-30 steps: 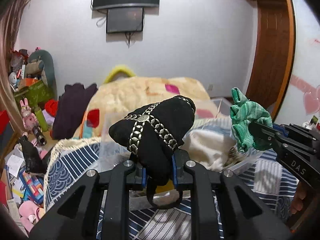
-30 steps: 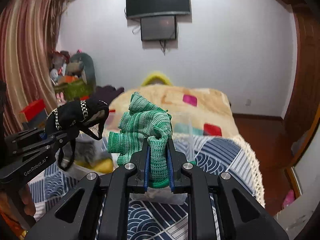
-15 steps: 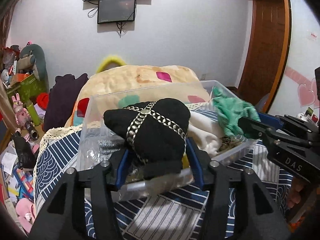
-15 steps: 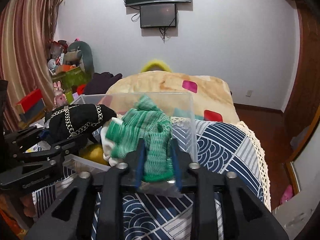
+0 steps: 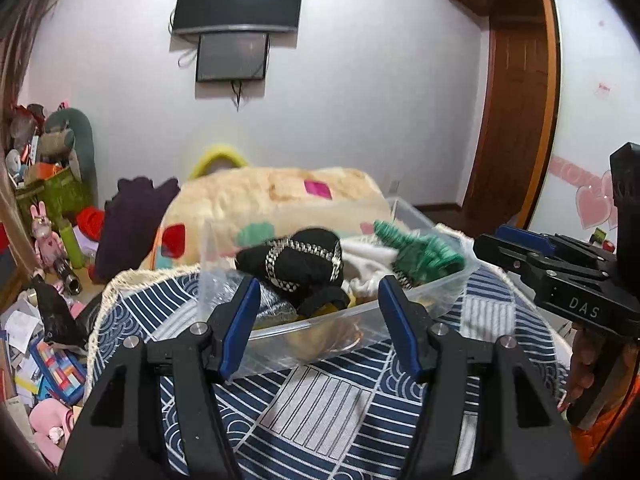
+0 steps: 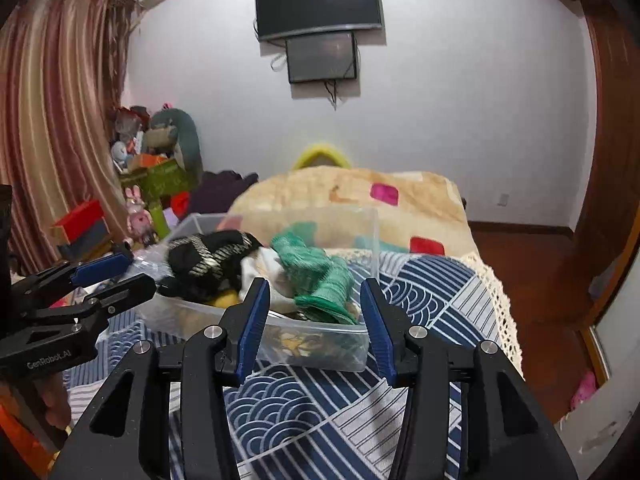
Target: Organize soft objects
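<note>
A clear plastic bin sits on the blue patterned bedspread. A black soft piece with a silver chain and a green knit piece lie in it on top of white and yellow items. My left gripper is open and empty just in front of the bin; it shows at the left of the right wrist view. My right gripper is open and empty in front of the bin; it shows at the right of the left wrist view.
A beige blanket is heaped behind the bin. Toys and boxes crowd the floor at the left. A wooden door is at the right. The bed's lace edge drops to a wooden floor.
Both grippers have opened and pulled back. The black chained piece and the green knit piece, held a second ago, now lie in the bin.
</note>
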`<state>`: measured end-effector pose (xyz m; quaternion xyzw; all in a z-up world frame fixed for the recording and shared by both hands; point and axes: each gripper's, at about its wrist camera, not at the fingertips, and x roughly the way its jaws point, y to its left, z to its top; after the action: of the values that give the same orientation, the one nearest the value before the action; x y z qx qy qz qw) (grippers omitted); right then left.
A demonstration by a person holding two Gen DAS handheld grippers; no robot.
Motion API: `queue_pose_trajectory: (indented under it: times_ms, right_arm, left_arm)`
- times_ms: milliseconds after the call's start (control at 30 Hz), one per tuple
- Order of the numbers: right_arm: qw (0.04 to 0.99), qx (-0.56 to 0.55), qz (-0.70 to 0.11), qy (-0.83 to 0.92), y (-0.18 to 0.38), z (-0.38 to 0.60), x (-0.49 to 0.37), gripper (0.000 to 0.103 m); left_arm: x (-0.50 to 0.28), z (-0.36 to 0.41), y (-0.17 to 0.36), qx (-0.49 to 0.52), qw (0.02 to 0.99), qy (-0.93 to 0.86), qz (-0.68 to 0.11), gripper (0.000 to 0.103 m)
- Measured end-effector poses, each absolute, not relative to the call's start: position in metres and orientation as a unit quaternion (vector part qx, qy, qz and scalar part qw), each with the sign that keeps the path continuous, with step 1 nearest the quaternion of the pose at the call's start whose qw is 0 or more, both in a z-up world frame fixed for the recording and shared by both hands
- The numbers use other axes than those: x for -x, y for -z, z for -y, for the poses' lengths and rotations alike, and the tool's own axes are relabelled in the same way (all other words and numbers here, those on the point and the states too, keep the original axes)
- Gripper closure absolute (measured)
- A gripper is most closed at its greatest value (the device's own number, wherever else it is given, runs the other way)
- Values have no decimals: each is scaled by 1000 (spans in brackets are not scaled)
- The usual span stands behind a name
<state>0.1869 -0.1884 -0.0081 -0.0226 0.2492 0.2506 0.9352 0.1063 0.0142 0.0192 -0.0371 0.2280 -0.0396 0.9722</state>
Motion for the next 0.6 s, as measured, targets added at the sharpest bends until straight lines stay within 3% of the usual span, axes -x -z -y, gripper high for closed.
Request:
queue_pose_trajectory:
  times_ms: [300, 367, 500, 600]
  right_arm:
    - [943, 18, -186, -275, -23, 191, -149, 59]
    - [944, 14, -177, -279, -27, 191, -142, 56]
    - [947, 13, -160, -278, -26, 191, -130, 45]
    - [949, 19, -152, -276, -22, 189, -124, 39]
  left_arm:
    - [-63, -12, -47, 39, 984, 43, -169, 40]
    - [-54, -12, -50, 41, 986, 44, -158, 32]
    - [-40, -9, -51, 44, 988, 48, -144, 27]
    - [-34, -8, -49, 52, 988, 48, -138, 16]
